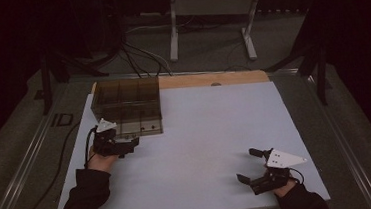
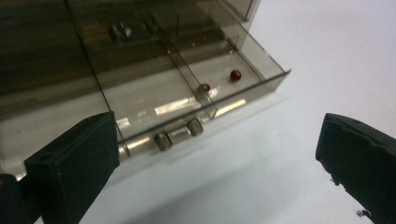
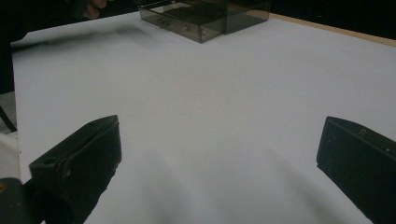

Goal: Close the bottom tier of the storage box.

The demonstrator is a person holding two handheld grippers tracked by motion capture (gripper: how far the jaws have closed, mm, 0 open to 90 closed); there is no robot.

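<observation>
Left gripper (image 1: 126, 145), jaws spread wide, holding nothing, just short of smoked plastic drawer box (image 1: 127, 106) (bottom drawer (image 2: 201, 100) pulled out, two red beads (image 2: 236, 74) inside). Right gripper (image 1: 249, 165) well apart, likewise gaping, over bare white tabletop (image 1: 210, 127).

Left gripper (image 1: 132, 141) at smoked drawer box (image 1: 126, 108) front; right gripper (image 1: 249, 165) jaws apart, near table edge.

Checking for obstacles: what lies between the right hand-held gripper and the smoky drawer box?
Only bare white tabletop lies between the right hand-held gripper and the drawer box, per the right gripper view.
</observation>
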